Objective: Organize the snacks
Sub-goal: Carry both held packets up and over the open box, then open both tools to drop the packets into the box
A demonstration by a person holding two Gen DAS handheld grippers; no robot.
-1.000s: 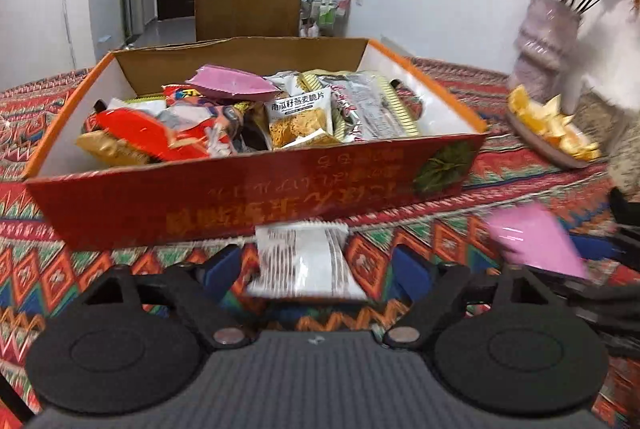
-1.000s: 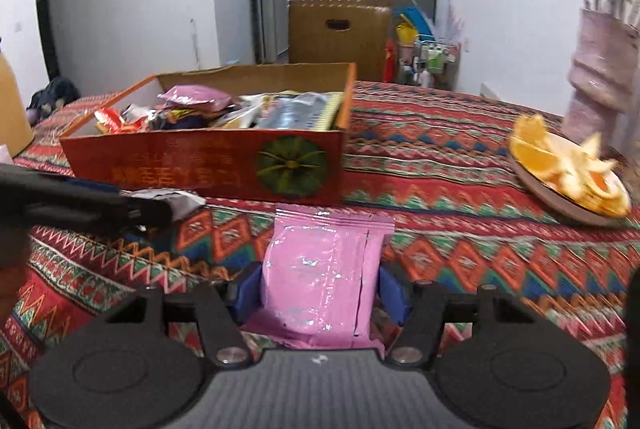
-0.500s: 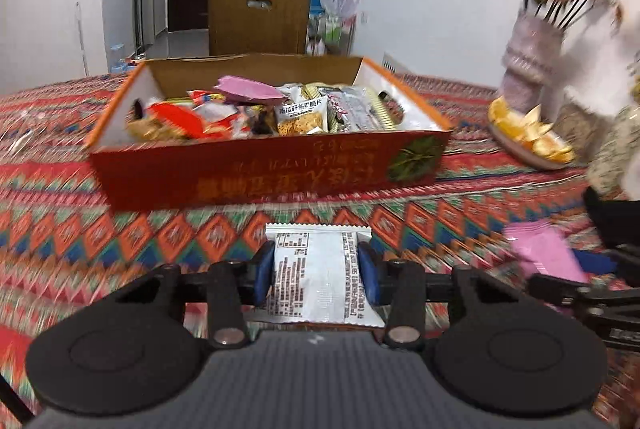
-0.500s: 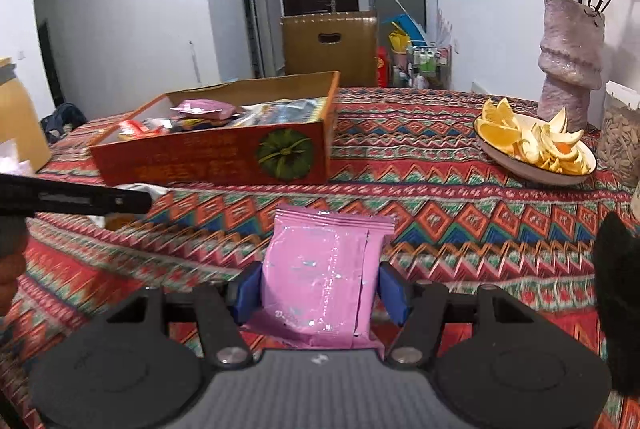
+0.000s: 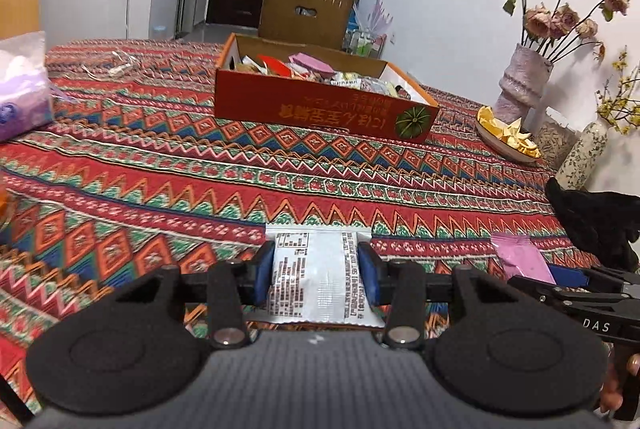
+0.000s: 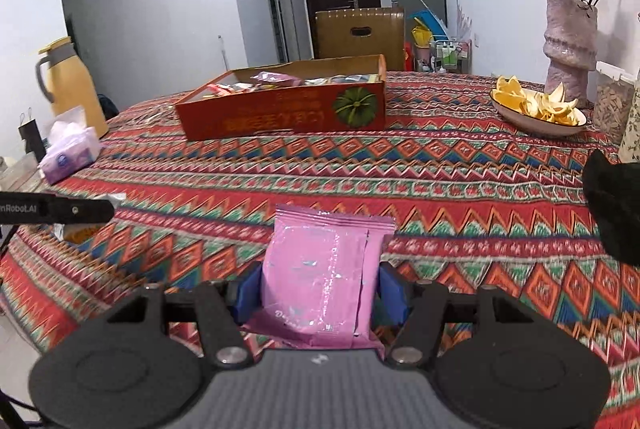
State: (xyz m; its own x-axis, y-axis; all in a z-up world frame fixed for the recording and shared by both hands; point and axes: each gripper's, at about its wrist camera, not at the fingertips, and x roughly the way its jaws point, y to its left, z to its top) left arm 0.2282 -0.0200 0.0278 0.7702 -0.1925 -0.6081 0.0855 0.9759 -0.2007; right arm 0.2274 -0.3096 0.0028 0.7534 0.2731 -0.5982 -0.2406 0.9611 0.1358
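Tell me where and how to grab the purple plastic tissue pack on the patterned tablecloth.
Grip the purple plastic tissue pack across its two long side faces, coming straight down from above. It lies flat on the patterned tablecloth with loose tissue sticking from the top, so pinch below that, on the soft, squashable body.

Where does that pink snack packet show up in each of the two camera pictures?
Left wrist view: pink packet at lower right, held by the right gripper.
Right wrist view: pink packet bottom centre, between blue pads.
Shared landmark: red snack box.
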